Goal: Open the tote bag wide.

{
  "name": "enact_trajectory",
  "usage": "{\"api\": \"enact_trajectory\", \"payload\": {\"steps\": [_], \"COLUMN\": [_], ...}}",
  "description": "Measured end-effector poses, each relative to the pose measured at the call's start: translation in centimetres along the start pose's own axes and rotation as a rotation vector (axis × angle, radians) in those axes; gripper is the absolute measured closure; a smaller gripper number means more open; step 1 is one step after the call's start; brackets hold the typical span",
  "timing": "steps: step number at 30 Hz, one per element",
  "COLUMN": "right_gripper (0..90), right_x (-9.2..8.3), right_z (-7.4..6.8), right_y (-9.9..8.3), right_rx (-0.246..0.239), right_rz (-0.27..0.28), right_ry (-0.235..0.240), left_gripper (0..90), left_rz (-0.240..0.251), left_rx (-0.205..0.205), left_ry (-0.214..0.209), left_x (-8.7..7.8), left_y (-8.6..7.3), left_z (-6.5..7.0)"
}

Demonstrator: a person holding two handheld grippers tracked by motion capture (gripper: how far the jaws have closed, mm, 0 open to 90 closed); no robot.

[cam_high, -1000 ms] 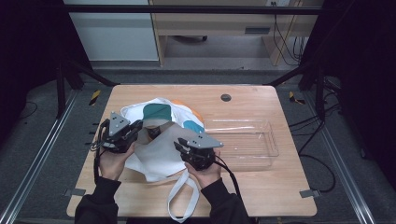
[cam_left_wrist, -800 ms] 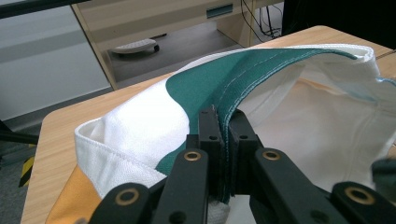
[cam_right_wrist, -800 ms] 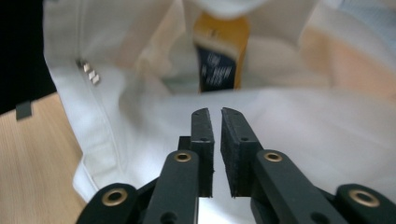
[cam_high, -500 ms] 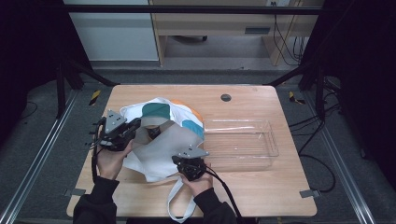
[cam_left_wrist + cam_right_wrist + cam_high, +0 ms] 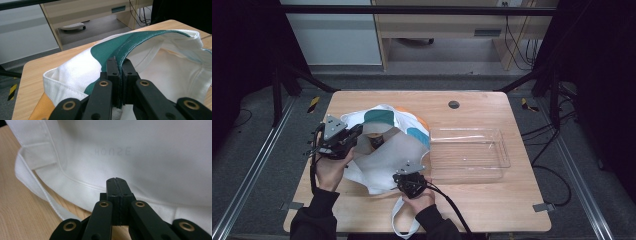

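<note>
Lighting's pretty even from overhead on the table (image 5: 492, 205), but everything around it drops off into near-black at both sides. High view is soft and a bit low-res, with only faint shadows under the hands. Both gripper views are sharper up close, and the white bag (image 5: 155, 165) looks slightly washed out, background soft.

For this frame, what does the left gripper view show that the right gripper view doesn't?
Left gripper view: the left tongs clamp the bag's green-trimmed rim, with a cabinet beyond the table. Right gripper view: the right tongs are shut against a plain white panel with faint lettering and a strap on the table. Both: the white tote bag on the wooden table.
</note>
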State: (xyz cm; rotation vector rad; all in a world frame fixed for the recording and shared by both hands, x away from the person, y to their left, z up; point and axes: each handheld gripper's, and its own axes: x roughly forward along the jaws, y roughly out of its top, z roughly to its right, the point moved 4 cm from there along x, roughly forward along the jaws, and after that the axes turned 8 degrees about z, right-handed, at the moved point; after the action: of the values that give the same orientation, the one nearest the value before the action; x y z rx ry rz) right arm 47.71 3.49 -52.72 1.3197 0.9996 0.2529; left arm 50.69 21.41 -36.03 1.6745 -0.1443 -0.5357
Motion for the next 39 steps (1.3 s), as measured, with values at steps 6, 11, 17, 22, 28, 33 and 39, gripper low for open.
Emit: {"api": "enact_trajectory", "payload": {"steps": [6, 11, 17, 22, 28, 33, 39], "right_gripper": [90.0, 90.0, 90.0, 90.0, 90.0, 90.0, 90.0], "right_x": [0.1, 0.4, 0.6, 0.6, 0.5, 0.5, 0.5], "right_z": [0.2, 0.3, 0.2, 0.1, -0.1, -0.1, -0.2], "right_y": [0.1, 0.0, -0.2, -0.2, -0.3, -0.3, -0.3], "right_rx": [0.006, 0.009, -0.012, -0.01, -0.015, -0.012, -0.021], "right_rz": [0.01, -0.012, -0.05, -0.058, -0.056, -0.056, -0.057], "right_ry": [-0.003, -0.012, -0.03, -0.022, -0.024, -0.014, -0.017], "left_gripper": [87.2, 87.2, 87.2, 87.3, 87.3, 87.4, 87.4], "left_rz": [0.004, 0.006, 0.007, 0.01, 0.018, 0.011, 0.006], "left_rx": [-0.009, -0.006, -0.009, -0.005, -0.007, -0.031, -0.035], "left_ry": [0.0, 0.001, 0.003, 0.011, 0.03, 0.043, 0.064], "left_x": [0.0, 0.2, 0.2, 0.4, 0.9, 1.7, 2.5], "left_y": [0.1, 0.2, 0.4, 0.7, 1.6, 2.4, 2.7], "left_z": [-0.2, -0.2, -0.4, -0.4, -0.9, -1.7, -2.2]}}
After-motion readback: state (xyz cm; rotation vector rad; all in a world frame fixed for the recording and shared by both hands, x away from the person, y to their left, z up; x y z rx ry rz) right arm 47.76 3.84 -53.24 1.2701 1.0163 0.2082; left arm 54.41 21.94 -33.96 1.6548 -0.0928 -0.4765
